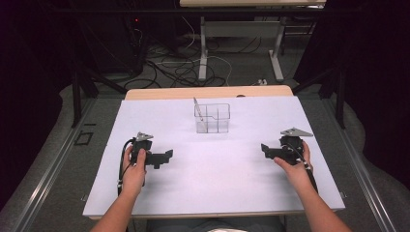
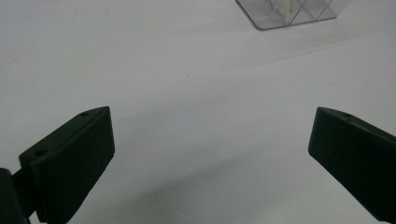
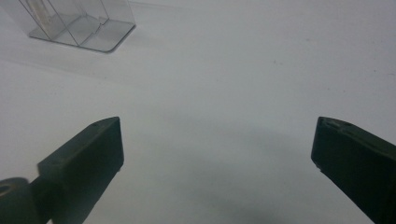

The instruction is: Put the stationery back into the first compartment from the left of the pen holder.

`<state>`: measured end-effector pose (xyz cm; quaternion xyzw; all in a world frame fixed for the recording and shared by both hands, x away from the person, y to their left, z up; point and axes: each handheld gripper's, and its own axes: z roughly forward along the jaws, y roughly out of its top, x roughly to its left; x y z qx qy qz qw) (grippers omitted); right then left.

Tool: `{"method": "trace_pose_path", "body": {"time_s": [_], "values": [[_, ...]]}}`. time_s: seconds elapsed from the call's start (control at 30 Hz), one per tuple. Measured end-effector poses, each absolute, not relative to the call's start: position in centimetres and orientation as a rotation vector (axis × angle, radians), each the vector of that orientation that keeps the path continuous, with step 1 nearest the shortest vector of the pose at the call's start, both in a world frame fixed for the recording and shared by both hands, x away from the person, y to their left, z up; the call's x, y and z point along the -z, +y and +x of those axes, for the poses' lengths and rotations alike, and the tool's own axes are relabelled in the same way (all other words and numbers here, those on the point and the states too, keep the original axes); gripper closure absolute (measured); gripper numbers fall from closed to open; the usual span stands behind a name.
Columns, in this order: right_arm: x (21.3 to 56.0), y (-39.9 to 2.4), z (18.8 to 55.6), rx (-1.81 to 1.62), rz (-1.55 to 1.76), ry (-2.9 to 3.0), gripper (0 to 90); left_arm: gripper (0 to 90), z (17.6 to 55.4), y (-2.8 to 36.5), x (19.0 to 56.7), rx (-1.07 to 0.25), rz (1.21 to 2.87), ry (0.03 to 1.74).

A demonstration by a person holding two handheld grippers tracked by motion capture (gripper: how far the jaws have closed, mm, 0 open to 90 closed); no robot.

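Resting on the white-covered table, both jaw sets stand wide with nothing between them: left hand-held gripper, right hand-held gripper. Clear plastic divided organizer box sits mid-table toward the far edge, well apart from both, holding one thin pen-like stick leaning in its left compartment; other compartments look empty. Risk: the box looks light, so a one-sided nudge could tip it and spill the stick.

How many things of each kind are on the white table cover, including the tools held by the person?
Hand-held gripper: 2, left and right
Clear divided organizer: 1
Pen-like stick standing in the organizer: 1
Total: 4
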<state>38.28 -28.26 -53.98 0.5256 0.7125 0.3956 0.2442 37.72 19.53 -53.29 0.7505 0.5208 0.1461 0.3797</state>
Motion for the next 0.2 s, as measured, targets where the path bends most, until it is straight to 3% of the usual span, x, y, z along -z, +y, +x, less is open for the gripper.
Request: {"method": "trace_pose_path", "body": {"time_s": [0.2], "values": [[54.26,-28.28,38.43,-1.062,1.455,1.975,0.0,0.3,37.75,19.61,53.37,-0.375,1.914,1.339]]}}
